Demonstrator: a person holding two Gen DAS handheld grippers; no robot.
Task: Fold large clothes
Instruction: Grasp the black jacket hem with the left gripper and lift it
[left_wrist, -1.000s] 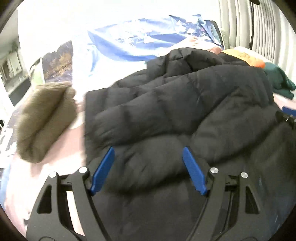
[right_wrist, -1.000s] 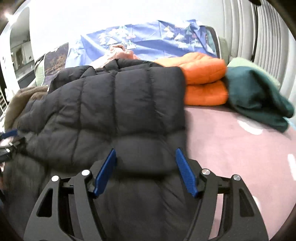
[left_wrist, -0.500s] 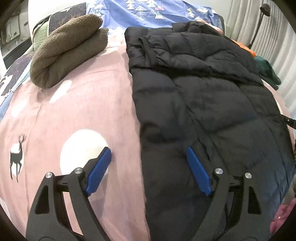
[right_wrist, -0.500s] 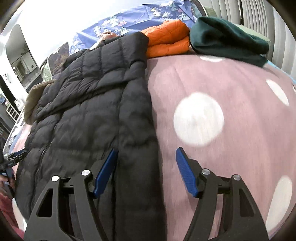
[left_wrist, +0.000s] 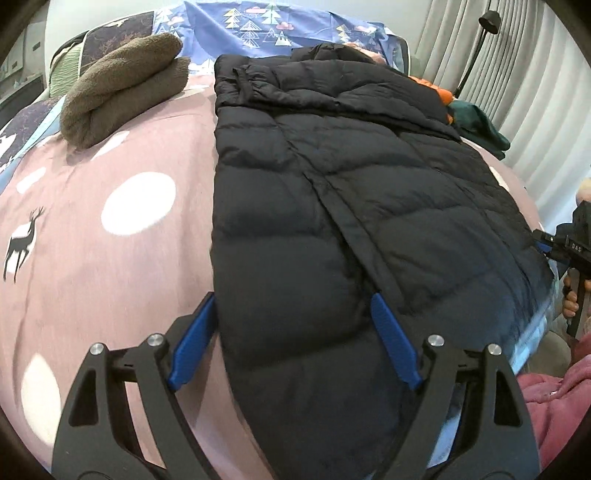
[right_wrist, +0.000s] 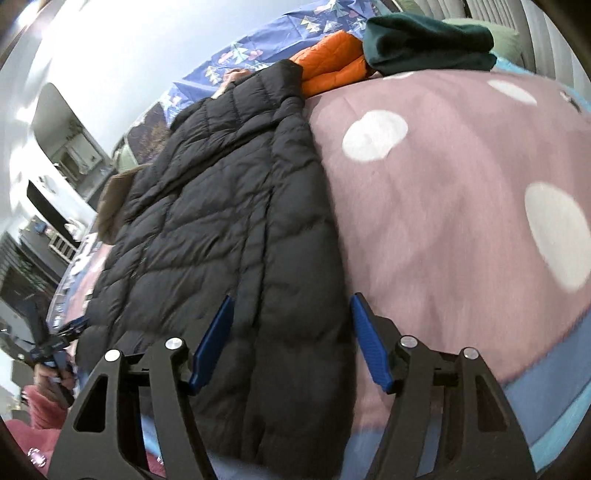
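A long black puffer coat (left_wrist: 332, 206) lies flat along the pink spotted bed cover (left_wrist: 110, 229), sleeves folded across its top. Its hem hangs over the near bed edge. My left gripper (left_wrist: 293, 339) is open, its jaws astride the coat's left hem corner, empty. In the right wrist view the same coat (right_wrist: 221, 229) shows, and my right gripper (right_wrist: 291, 339) is open astride the coat's right hem edge. The right gripper also shows at the far right of the left wrist view (left_wrist: 569, 247).
A folded brown fleece (left_wrist: 118, 92) lies at the far left of the bed. A folded orange jacket (right_wrist: 332, 62) and dark green garment (right_wrist: 424, 44) sit at the far right. Blue patterned pillows (left_wrist: 280, 29) line the head. Curtains (left_wrist: 535, 85) hang right.
Both grippers have pulled back from the folded upper part of the coat to its hem at the near bed edge. They stay open throughout.
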